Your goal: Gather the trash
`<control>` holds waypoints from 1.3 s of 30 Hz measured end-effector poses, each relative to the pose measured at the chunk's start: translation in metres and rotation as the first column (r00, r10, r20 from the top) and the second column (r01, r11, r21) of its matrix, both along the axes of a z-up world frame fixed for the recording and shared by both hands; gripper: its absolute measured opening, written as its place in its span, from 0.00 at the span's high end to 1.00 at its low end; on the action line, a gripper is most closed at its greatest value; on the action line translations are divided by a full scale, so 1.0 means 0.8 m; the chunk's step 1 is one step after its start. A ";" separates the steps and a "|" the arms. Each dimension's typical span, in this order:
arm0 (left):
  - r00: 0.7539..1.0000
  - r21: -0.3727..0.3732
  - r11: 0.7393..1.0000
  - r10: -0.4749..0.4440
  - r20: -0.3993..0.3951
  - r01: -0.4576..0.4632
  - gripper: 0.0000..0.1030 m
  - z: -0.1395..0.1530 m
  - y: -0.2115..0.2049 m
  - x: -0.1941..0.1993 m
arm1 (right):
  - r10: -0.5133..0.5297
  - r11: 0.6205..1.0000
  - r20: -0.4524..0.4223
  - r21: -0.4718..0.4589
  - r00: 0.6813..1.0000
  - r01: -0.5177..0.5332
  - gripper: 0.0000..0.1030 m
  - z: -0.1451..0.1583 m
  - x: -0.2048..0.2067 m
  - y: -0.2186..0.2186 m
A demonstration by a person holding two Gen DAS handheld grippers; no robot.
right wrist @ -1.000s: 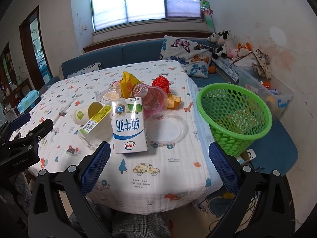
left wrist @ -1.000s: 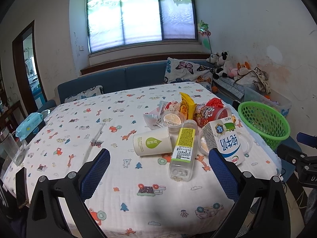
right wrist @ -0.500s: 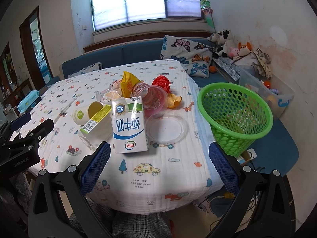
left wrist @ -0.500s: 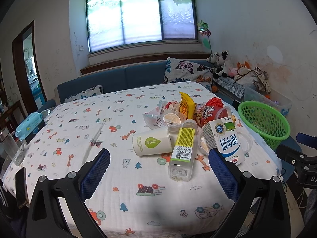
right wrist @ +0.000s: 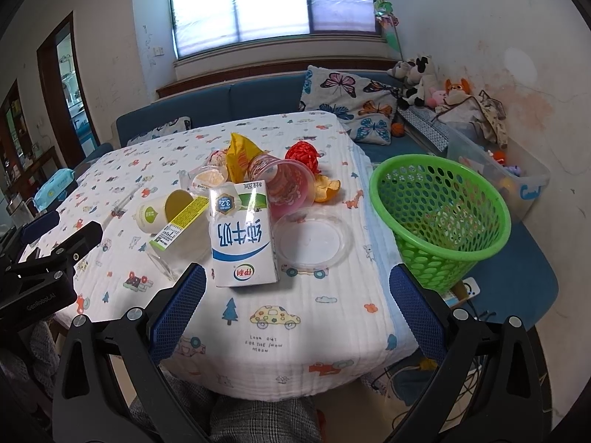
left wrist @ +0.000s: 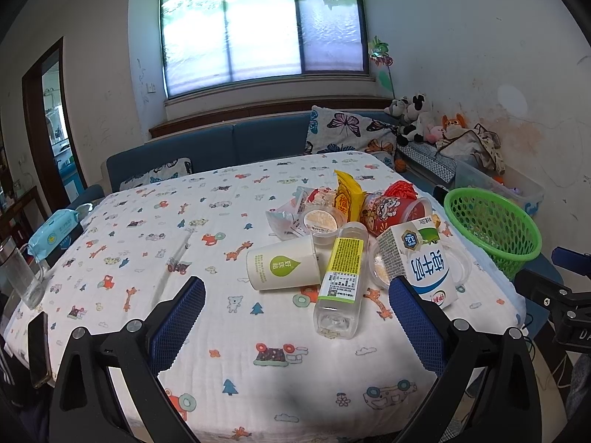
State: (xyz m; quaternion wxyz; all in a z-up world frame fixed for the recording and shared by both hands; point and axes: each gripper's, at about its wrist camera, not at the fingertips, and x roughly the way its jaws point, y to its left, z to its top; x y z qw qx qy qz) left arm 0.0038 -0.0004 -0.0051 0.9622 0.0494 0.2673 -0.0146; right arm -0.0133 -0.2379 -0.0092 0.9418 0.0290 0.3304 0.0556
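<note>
Trash lies in a heap on the table: a milk carton (right wrist: 242, 232), a clear bottle with a yellow label (left wrist: 341, 275), a paper cup on its side (left wrist: 282, 264), a red noodle cup (right wrist: 282, 181), a clear lid (right wrist: 314, 241), a yellow snack bag (right wrist: 240, 155), orange peel (right wrist: 327, 188) and a small pudding cup (left wrist: 319, 219). A green mesh basket (right wrist: 439, 217) stands right of the table. My left gripper (left wrist: 295, 323) is open and empty, hovering short of the bottle. My right gripper (right wrist: 297, 310) is open and empty, short of the carton.
The table (left wrist: 147, 229) has a white cartoon-print cloth. A wipes pack (left wrist: 53, 230), a glass jug (left wrist: 22, 277) and a phone (left wrist: 38, 354) sit at its left edge. A blue sofa (left wrist: 236, 144) with cushions, soft toys and a clear storage bin (right wrist: 517, 181) lie behind.
Both views have shifted only slightly; the trash and basket have not moved and both grippers stay open.
</note>
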 end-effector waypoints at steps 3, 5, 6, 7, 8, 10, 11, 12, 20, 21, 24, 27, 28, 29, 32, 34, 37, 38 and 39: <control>1.000 0.001 1.000 0.001 0.001 -0.001 0.06 0.000 0.000 0.000 | 0.008 1.000 0.003 0.004 1.000 -0.008 0.04 0.001 0.003 0.001; 1.000 -0.002 1.000 0.001 -0.001 -0.001 0.06 -0.001 0.000 0.002 | 0.012 1.000 0.005 0.002 1.000 -0.012 0.04 0.001 0.004 0.002; 1.000 -0.003 1.000 0.002 -0.002 -0.002 0.06 -0.002 0.000 0.003 | 0.014 1.000 0.004 0.003 1.000 -0.014 0.04 0.000 0.005 0.003; 1.000 -0.003 1.000 0.002 -0.004 -0.002 0.06 -0.003 0.000 0.005 | 0.015 1.000 0.003 0.003 1.000 -0.015 0.04 0.000 0.007 0.003; 1.000 -0.002 1.000 0.003 -0.006 -0.003 0.06 -0.004 0.001 0.007 | 0.016 1.000 0.003 0.005 1.000 -0.016 0.04 0.000 0.007 0.003; 1.000 -0.004 1.000 0.005 -0.014 -0.005 0.06 -0.004 0.003 0.013 | 0.021 1.000 0.001 0.006 1.000 -0.021 0.04 -0.002 0.010 0.004; 1.000 -0.004 1.000 0.005 -0.016 -0.005 0.06 -0.004 0.004 0.015 | 0.022 1.000 -0.001 0.003 1.000 -0.022 0.04 -0.003 0.012 0.005; 1.000 -0.003 1.000 0.007 -0.016 -0.007 0.06 -0.005 0.005 0.017 | 0.023 1.000 -0.001 0.002 1.000 -0.023 0.04 -0.003 0.014 0.005; 0.999 -0.001 1.000 0.019 -0.027 -0.019 0.06 -0.004 0.016 0.033 | 0.056 0.998 -0.010 0.000 0.998 -0.056 0.04 -0.008 0.028 0.014; 0.999 0.000 1.000 0.020 -0.028 -0.020 0.06 -0.003 0.017 0.035 | 0.060 0.998 -0.012 0.001 0.998 -0.060 0.04 -0.009 0.030 0.014; 0.999 0.003 1.000 0.025 -0.031 -0.025 0.06 -0.002 0.021 0.042 | 0.070 0.998 -0.025 -0.006 0.997 -0.070 0.04 -0.013 0.039 0.017; 0.999 -0.003 0.999 0.032 -0.038 -0.032 0.06 -0.004 0.027 0.049 | 0.082 0.997 -0.033 -0.007 0.996 -0.082 0.04 -0.016 0.047 0.020; 0.999 -0.004 0.999 0.034 -0.041 -0.034 0.06 -0.005 0.029 0.051 | 0.085 0.996 -0.036 -0.006 0.996 -0.086 0.04 -0.016 0.049 0.021; 0.998 -0.004 0.999 0.035 -0.045 -0.035 0.06 -0.006 0.030 0.053 | 0.091 0.996 -0.042 -0.005 0.995 -0.092 0.04 -0.018 0.052 0.023; 0.998 -0.007 0.999 0.033 -0.058 -0.033 0.06 -0.010 0.034 0.058 | 0.114 0.994 -0.059 0.002 0.992 -0.114 0.05 -0.023 0.061 0.029; 0.997 -0.007 1.000 0.027 -0.068 -0.028 0.06 -0.012 0.036 0.061 | 0.125 0.992 -0.072 -0.001 0.989 -0.126 0.07 -0.027 0.067 0.034; 0.997 -0.008 1.000 0.019 -0.076 -0.019 0.06 -0.015 0.038 0.065 | 0.141 0.990 -0.088 -0.005 0.986 -0.142 0.10 -0.034 0.077 0.042; 0.997 -0.012 1.000 0.015 -0.079 -0.016 0.06 -0.016 0.039 0.066 | 0.147 0.989 -0.098 -0.003 0.984 -0.148 0.10 -0.037 0.082 0.044; 0.997 -0.017 1.000 0.011 -0.081 -0.012 0.06 -0.016 0.039 0.068 | 0.150 0.989 -0.103 -0.001 0.983 -0.151 0.11 -0.039 0.085 0.046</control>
